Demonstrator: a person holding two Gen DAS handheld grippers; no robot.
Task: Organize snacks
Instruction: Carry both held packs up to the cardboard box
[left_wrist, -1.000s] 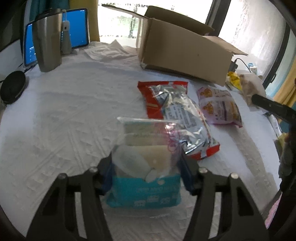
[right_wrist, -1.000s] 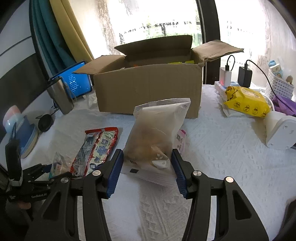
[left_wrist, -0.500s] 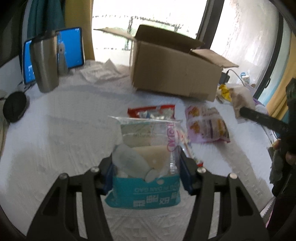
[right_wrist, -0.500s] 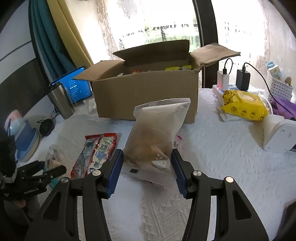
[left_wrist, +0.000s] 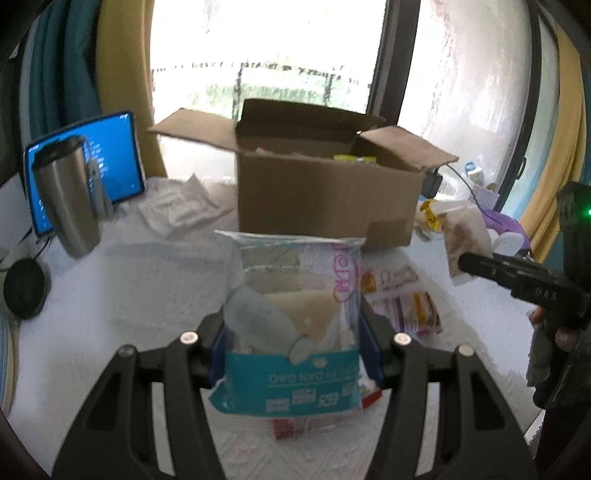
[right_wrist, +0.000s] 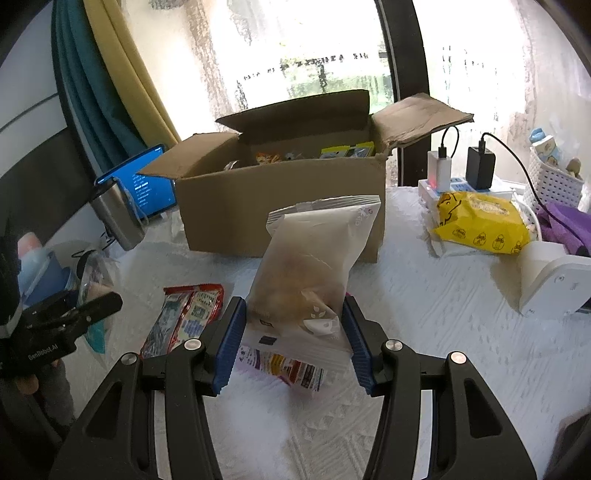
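Left gripper (left_wrist: 293, 343) clamped on clear snack bag with teal band (left_wrist: 291, 325), held upright above table, blue pads pressing both sides. Right gripper (right_wrist: 293, 334) closed on frosted white snack pouch (right_wrist: 314, 266), upright, lifted off table. Open cardboard box (right_wrist: 284, 206) at 12 o'clock of both, snacks visible inside. Red packet (right_wrist: 184, 314) flat on white tablecloth (right_wrist: 443, 332) at 9 o'clock of right gripper. Purple packet (left_wrist: 402, 299) at 3 o'clock of left gripper. Steel tumbler (left_wrist: 70, 199) at 10 o'clock.

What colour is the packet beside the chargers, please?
Yellow packet, clearest in the right wrist view.
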